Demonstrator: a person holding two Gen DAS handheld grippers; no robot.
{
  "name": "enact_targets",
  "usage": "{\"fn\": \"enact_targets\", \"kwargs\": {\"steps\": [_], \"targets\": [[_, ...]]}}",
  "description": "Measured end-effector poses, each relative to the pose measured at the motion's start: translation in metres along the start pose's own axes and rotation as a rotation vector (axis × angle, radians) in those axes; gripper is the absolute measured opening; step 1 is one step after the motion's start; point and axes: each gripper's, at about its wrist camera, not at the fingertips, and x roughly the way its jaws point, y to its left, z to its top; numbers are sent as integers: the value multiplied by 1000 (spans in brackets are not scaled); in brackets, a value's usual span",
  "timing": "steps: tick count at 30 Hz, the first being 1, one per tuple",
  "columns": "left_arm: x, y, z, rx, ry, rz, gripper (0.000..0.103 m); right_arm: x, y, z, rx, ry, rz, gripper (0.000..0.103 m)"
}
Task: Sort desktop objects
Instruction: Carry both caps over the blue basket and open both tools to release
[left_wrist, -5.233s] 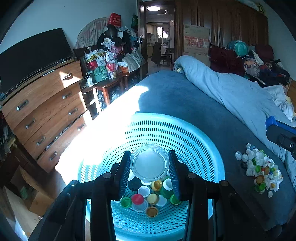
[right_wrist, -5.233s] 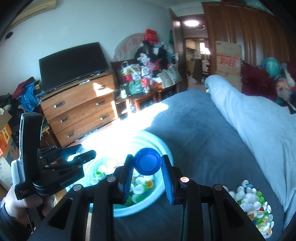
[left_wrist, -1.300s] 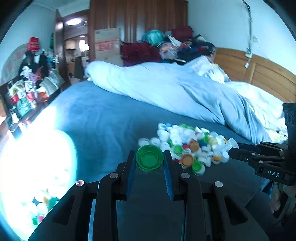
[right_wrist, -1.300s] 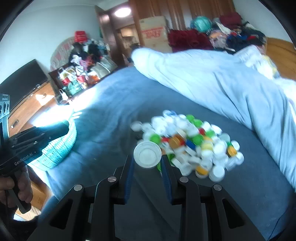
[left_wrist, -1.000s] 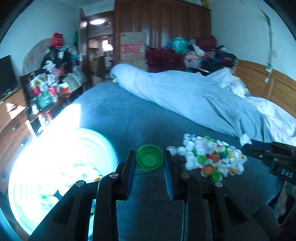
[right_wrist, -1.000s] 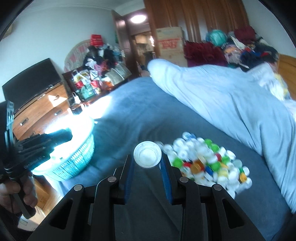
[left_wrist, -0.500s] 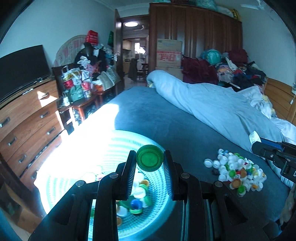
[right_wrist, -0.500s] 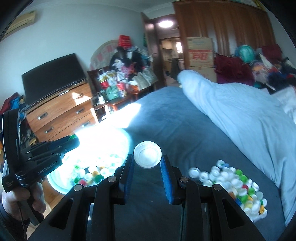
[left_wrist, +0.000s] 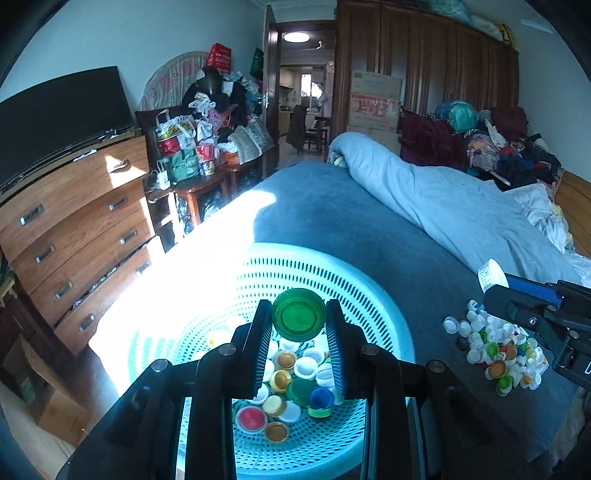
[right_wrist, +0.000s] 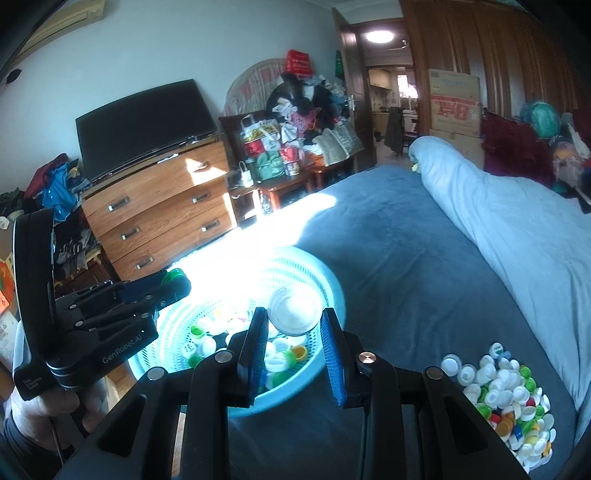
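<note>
My left gripper (left_wrist: 298, 321) is shut on a green bottle cap (left_wrist: 298, 314), held above the light-blue perforated basket (left_wrist: 384, 314) that holds several caps. My right gripper (right_wrist: 294, 314) is shut on a white bottle cap (right_wrist: 294, 311), hanging over the near right rim of the same basket (right_wrist: 334, 291). A pile of mixed bottle caps (right_wrist: 506, 391) lies on the blue bed cover to the right; it shows in the left wrist view as the pile (left_wrist: 498, 350). In the right wrist view the left gripper (right_wrist: 170, 284) reaches over the basket's left side, its green cap peeking out.
A wooden chest of drawers (left_wrist: 74, 236) with a TV on top stands left of the bed. A rolled light-blue duvet (left_wrist: 443, 206) lies along the bed's right side. A cluttered side table (right_wrist: 288, 173) is beyond the basket. A hand (right_wrist: 55, 410) grips the left tool.
Both grippers have swung left from the cap pile to over the basket, each still holding its cap. The basket now fills the lower middle of both views.
</note>
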Motion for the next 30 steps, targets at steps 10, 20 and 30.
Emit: {"fn": "enact_targets", "kwargs": {"steps": [10, 20, 30], "targets": [[19, 25, -14, -28, 78, 38, 25, 44, 28, 2, -33, 93, 63, 32], [34, 45, -22, -49, 134, 55, 25, 77, 47, -2, -32, 152, 104, 32], [38, 55, -28, -69, 151, 59, 25, 93, 57, -1, -41, 176, 116, 32]]}}
